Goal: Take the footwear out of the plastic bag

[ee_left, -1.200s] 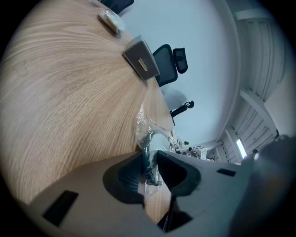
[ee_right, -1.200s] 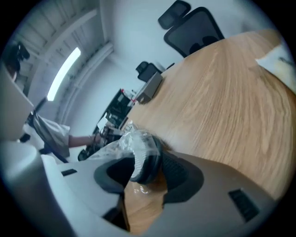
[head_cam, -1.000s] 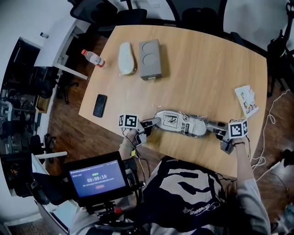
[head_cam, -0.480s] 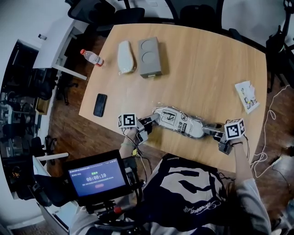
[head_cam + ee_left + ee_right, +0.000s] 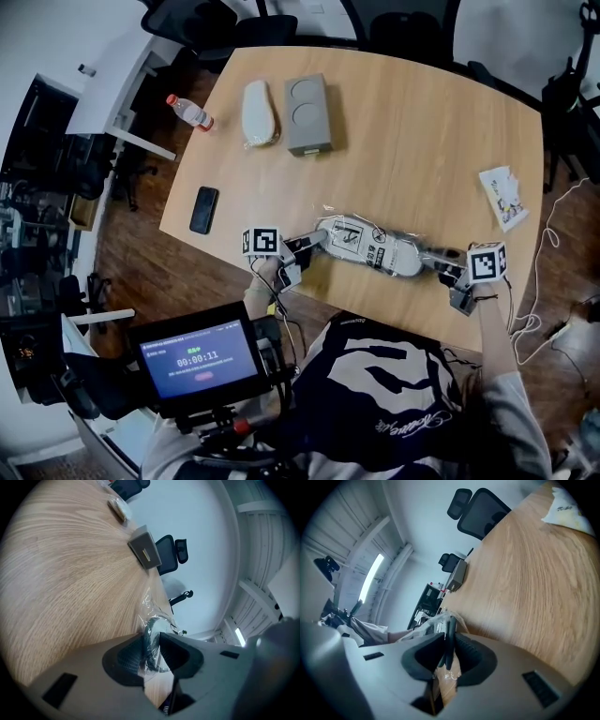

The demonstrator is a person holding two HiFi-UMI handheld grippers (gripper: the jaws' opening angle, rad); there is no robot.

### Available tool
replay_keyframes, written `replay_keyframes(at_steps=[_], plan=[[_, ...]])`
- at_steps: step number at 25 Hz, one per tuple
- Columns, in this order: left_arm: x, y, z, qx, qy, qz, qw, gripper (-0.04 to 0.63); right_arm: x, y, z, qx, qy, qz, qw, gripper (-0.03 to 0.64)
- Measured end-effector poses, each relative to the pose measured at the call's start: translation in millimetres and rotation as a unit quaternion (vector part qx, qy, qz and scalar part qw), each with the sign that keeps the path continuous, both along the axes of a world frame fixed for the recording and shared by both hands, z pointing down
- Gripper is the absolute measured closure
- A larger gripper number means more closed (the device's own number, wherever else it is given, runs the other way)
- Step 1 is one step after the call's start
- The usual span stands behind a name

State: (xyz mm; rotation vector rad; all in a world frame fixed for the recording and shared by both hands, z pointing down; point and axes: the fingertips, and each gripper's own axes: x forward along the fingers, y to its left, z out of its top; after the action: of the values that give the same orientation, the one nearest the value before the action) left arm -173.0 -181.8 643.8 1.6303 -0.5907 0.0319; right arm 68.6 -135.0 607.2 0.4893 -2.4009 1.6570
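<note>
A clear plastic bag (image 5: pixel 375 248) with a pale slipper and a printed label inside lies near the table's front edge. My left gripper (image 5: pixel 314 242) is shut on the bag's left end. In the left gripper view its pads pinch crinkled plastic (image 5: pixel 149 620) and a dark rim. My right gripper (image 5: pixel 437 259) grips the bag's right end. Its jaws have just been closing, and in the right gripper view they press on plastic and a dark strip (image 5: pixel 449 641).
A second white slipper (image 5: pixel 258 115) and a grey box (image 5: pixel 307 115) lie at the table's far side, with a bottle (image 5: pixel 190 112) off its left edge. A black phone (image 5: pixel 203 209) sits at the left, a printed packet (image 5: pixel 503 197) at the right. Office chairs (image 5: pixel 403 33) stand beyond.
The right gripper has shifted a little at the bag's right end and now sits tight against it. The left gripper and the bag's left end have stayed put.
</note>
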Motion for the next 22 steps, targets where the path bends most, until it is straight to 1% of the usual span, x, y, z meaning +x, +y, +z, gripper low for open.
replay_keyframes(at_steps=[3,6,7,10,13,17,22], plan=[[1,5,1,0.0,-0.005,0.018,0.9998,0.497,7,-2,-5,0.001,-0.002,0.006,1.0,0.549],[-2,9,4,-0.006,-0.015,0.019,0.9997,0.502,15,0,-7,-0.003,-0.003,0.015,1.0,0.551],[-3,11,4,-0.008,-0.017,0.02,0.9996,0.547,17,1,-7,-0.007,-0.007,0.019,1.0,0.551],[-3,14,6,-0.009,-0.031,0.027,0.9991,0.581,24,4,-7,-0.017,-0.021,0.03,0.999,0.549],[-6,13,6,-0.004,-0.045,0.034,0.9984,0.581,30,8,2,-0.022,-0.02,0.032,0.999,0.549],[-10,13,6,-0.005,-0.064,0.046,0.9969,0.581,25,11,2,-0.026,-0.031,0.037,0.998,0.546],[-17,14,7,-0.006,-0.079,0.047,0.9958,0.581,29,12,3,-0.033,-0.028,0.043,0.998,0.546]])
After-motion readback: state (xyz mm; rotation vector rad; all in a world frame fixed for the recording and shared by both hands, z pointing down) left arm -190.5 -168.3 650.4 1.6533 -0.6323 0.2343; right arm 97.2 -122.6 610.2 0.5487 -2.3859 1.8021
